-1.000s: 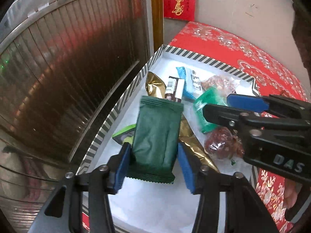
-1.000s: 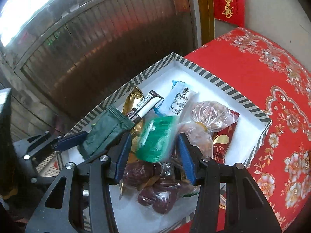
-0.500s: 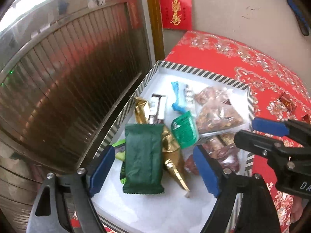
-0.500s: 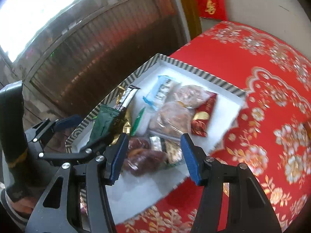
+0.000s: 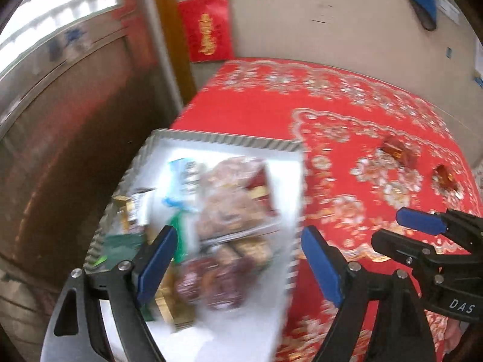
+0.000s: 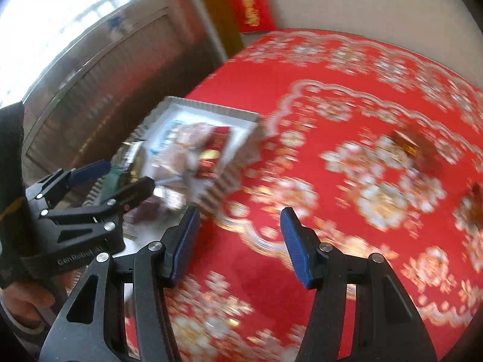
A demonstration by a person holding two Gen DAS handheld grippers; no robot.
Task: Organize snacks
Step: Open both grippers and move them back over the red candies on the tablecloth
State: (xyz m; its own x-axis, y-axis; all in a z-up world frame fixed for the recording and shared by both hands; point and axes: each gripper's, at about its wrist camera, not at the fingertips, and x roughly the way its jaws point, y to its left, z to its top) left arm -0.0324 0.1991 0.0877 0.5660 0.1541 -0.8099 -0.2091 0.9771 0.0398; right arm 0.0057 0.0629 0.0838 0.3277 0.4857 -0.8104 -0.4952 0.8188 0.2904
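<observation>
A white box with a striped rim [image 5: 229, 141] holds several wrapped snacks; it also shows in the right wrist view [image 6: 211, 109]. A dark green packet [image 5: 120, 242] lies at its left side. My left gripper [image 5: 238, 267] is open and empty above the box's near end. My right gripper [image 6: 240, 241] is open and empty over the red cloth, right of the box. Two small red-gold wrapped snacks [image 5: 395, 148] [image 5: 445, 176] lie loose on the cloth; they also show in the right wrist view [image 6: 407, 141] [image 6: 477, 193]. Both views are blurred.
The red flowered tablecloth [image 5: 332, 114] covers the table. A dark wooden shutter wall [image 5: 75, 120] stands left of the box. A red hanging [image 5: 208, 27] is on the back wall.
My left gripper let go of the dark green packet, opened wide and pulled back. My right gripper released the light green packet and swung right, away from the box, over the cloth.
</observation>
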